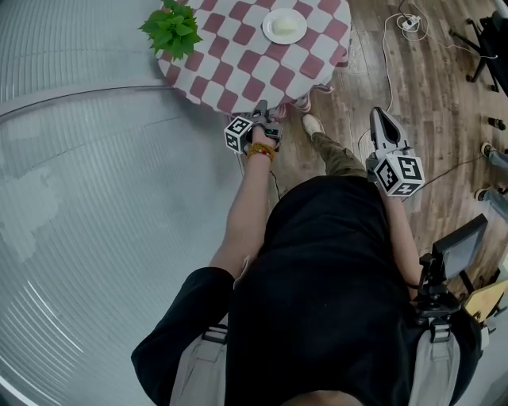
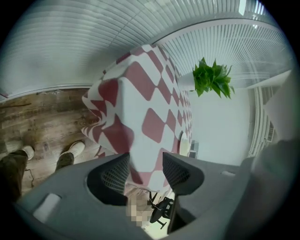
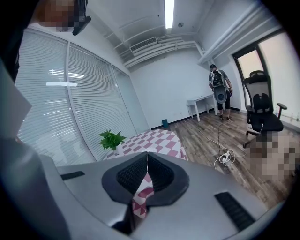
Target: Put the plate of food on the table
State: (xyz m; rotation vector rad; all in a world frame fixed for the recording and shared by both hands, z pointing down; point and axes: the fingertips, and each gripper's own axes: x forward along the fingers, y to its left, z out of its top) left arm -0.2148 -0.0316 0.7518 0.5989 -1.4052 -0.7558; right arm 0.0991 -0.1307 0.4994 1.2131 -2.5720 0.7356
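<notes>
A white plate of pale food (image 1: 283,26) rests on a round table with a red-and-white checked cloth (image 1: 238,67). My left gripper (image 1: 260,109) is at the table's near edge, well short of the plate. Its jaws stand open with nothing between them. In the left gripper view, the gripper (image 2: 145,161) looks along the hanging cloth (image 2: 140,108), and the plate (image 2: 183,144) shows edge-on. My right gripper (image 1: 382,120) hangs over the wooden floor to the right of the table. In its own view, the right gripper (image 3: 147,158) is shut and empty, with the table (image 3: 159,139) beyond it.
A green potted plant (image 1: 173,28) stands on the table's left side. Curved blinds (image 1: 87,198) run along the left. A power strip and cables (image 1: 409,24) lie on the floor. A person (image 3: 219,86), a white desk (image 3: 200,101) and an office chair (image 3: 260,110) are far off.
</notes>
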